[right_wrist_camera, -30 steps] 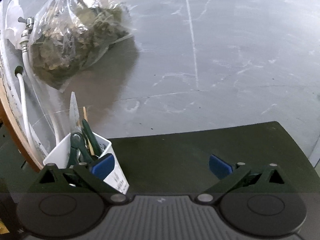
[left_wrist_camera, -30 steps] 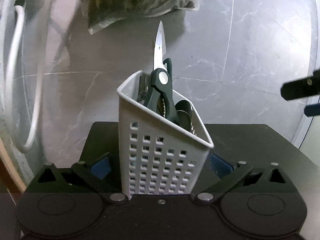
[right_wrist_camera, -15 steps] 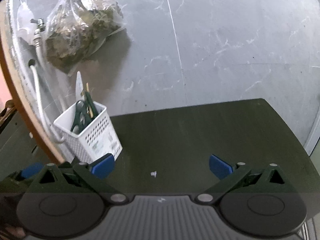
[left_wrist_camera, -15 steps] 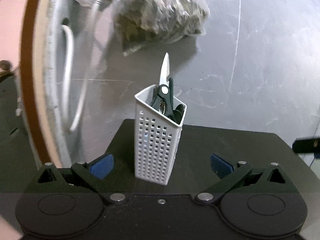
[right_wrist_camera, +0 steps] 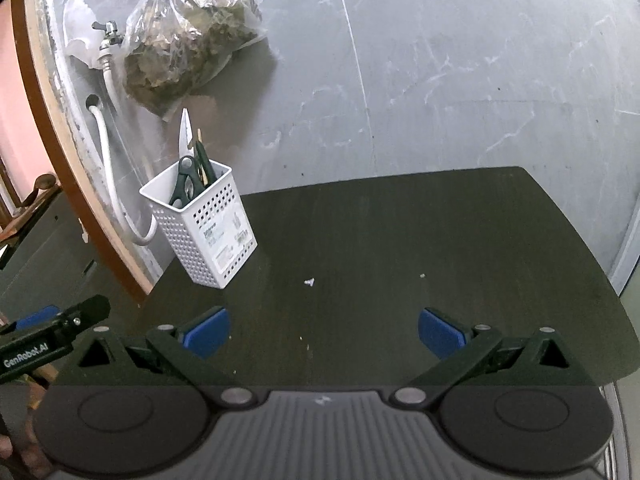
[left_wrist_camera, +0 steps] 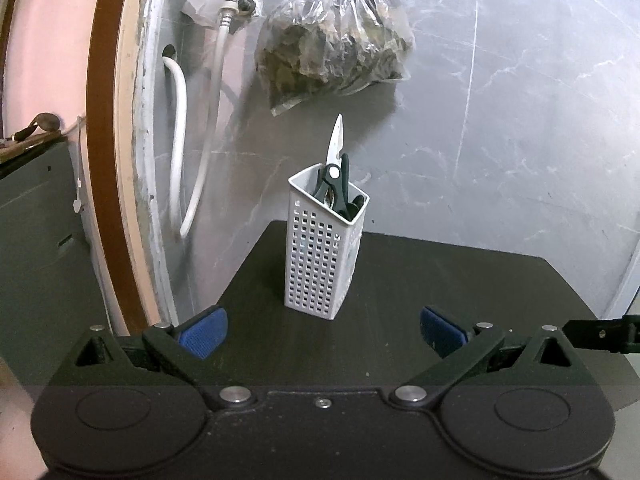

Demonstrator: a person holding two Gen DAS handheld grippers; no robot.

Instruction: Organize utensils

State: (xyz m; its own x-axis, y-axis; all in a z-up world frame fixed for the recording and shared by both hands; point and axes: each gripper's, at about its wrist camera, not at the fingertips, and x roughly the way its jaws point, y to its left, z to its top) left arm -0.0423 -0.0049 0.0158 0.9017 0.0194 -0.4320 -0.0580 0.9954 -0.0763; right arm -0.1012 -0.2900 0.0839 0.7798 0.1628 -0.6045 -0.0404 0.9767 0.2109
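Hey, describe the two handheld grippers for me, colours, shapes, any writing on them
Both are matte black. The left gripper and right gripper each have two angled linkage arms with silver pivot screws, triangular cut-outs, round discs on the body, and blue pads on the fingertips. The right body has a ribbed grey centre panel. White "GenRobot.AI" lettering marks the left gripper's side.

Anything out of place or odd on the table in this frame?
Mostly tidy. The white utensil caddy stands upright at the table's back left corner. The scissors sit in it blade tip up, the exposed point well above the rim. A few small pale crumbs lie on the dark tabletop. Both grippers are open and empty.
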